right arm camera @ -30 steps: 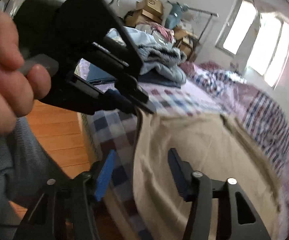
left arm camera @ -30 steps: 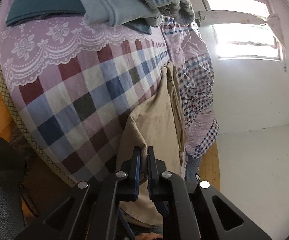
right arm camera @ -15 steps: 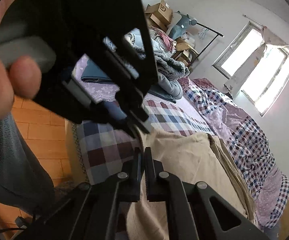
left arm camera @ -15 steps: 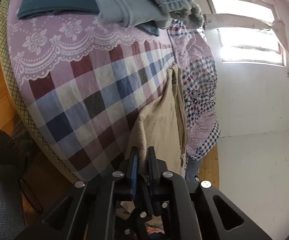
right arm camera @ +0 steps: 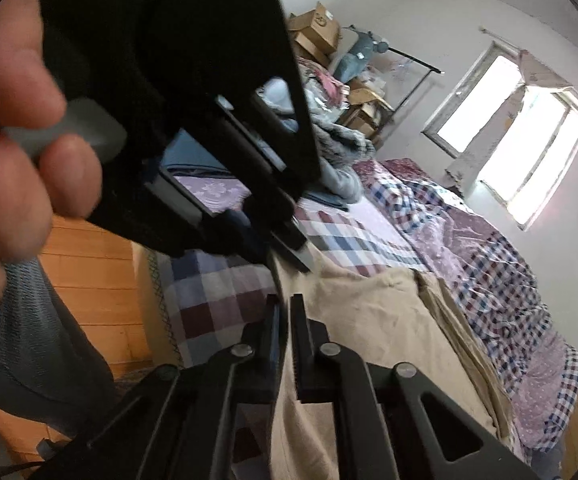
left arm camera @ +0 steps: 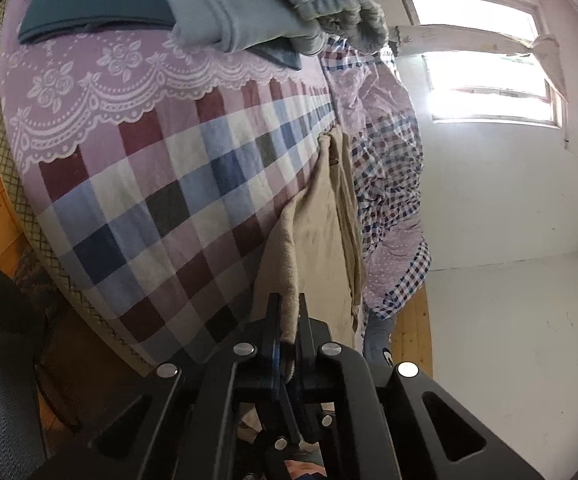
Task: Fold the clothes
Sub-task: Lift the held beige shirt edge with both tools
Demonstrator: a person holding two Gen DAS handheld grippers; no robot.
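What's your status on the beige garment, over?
Left gripper shut on beige garment. Right gripper shut on its near edge. Garment lies on checked bedspread; clothes pile well clear.

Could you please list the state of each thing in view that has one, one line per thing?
Left gripper: shut on the beige garment's edge.
Right gripper: shut on the same edge.
Beige garment: spread on the bed, near edge lifted.
Clothes pile: heaped at the bed's far end.
Checked bedcover: lying flat.
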